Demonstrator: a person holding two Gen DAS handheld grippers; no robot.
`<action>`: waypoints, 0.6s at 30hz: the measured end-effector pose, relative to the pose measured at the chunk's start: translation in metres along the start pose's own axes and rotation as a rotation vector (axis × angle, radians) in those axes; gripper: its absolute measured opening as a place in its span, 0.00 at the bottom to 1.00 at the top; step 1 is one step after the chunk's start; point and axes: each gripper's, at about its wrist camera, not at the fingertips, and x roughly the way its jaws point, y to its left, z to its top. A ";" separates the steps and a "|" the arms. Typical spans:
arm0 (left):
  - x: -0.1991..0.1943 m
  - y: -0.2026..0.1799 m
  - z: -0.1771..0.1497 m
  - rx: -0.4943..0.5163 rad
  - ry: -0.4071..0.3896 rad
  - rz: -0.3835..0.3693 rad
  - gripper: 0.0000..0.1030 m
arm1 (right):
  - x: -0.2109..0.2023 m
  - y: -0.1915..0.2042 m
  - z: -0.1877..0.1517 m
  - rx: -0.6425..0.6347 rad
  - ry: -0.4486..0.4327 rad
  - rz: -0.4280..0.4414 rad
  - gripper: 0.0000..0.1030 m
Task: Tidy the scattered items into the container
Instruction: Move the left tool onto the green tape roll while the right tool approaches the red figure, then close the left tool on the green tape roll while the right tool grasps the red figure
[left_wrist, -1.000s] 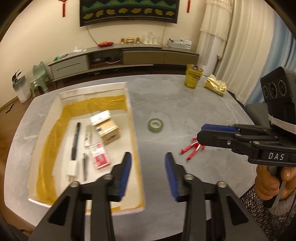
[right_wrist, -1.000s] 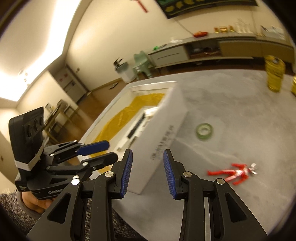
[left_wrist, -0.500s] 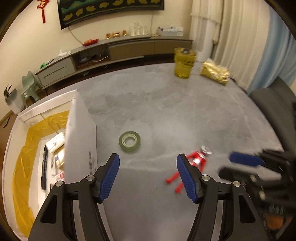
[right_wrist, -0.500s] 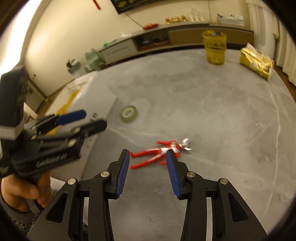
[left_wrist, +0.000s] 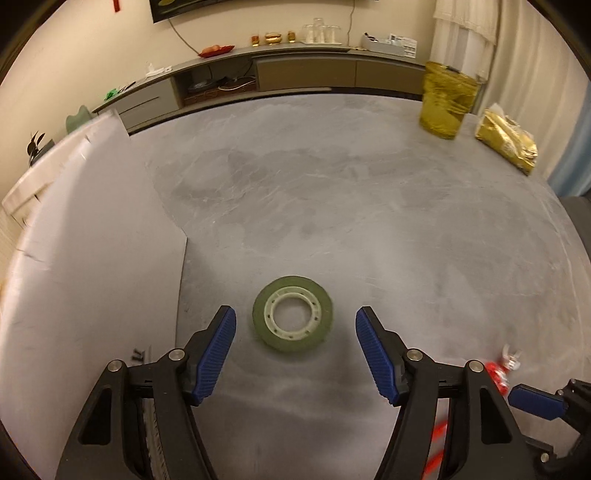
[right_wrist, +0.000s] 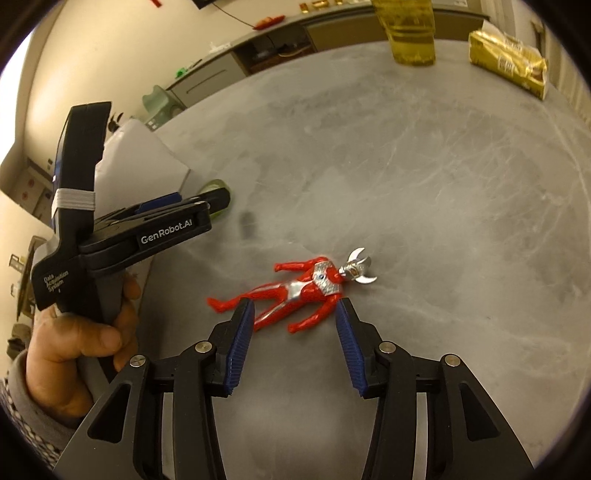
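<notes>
A green tape roll (left_wrist: 293, 318) lies flat on the grey table, between the blue pads of my open left gripper (left_wrist: 295, 332), which hovers just over it without touching. The white container's (left_wrist: 81, 266) outer wall fills the left of that view; its inside is hidden. A red and silver toy figure (right_wrist: 295, 291) lies on its back on the table. My right gripper (right_wrist: 294, 317) is open, its pads on either side of the figure's legs. In the right wrist view the left gripper (right_wrist: 218, 199) covers most of the tape roll (right_wrist: 216, 184).
A yellow jar (left_wrist: 445, 99) and a gold foil packet (left_wrist: 508, 142) stand at the far right of the table (left_wrist: 332, 206). A low TV cabinet (left_wrist: 258, 74) runs along the back wall. A hand (right_wrist: 77, 343) holds the left gripper's handle.
Both grippers dropped and moved forward. The left went from over the container to straddling the tape roll. The right closed in on the toy figure and opened wider.
</notes>
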 end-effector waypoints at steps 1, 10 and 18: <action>0.003 0.002 0.000 -0.002 0.000 -0.004 0.66 | 0.002 0.001 0.002 -0.005 -0.013 -0.003 0.50; 0.004 0.011 -0.002 -0.023 -0.073 -0.104 0.48 | 0.013 0.024 0.004 -0.139 -0.073 -0.117 0.43; -0.015 0.000 -0.005 -0.025 -0.099 -0.168 0.47 | 0.000 0.003 0.014 -0.047 -0.095 -0.043 0.06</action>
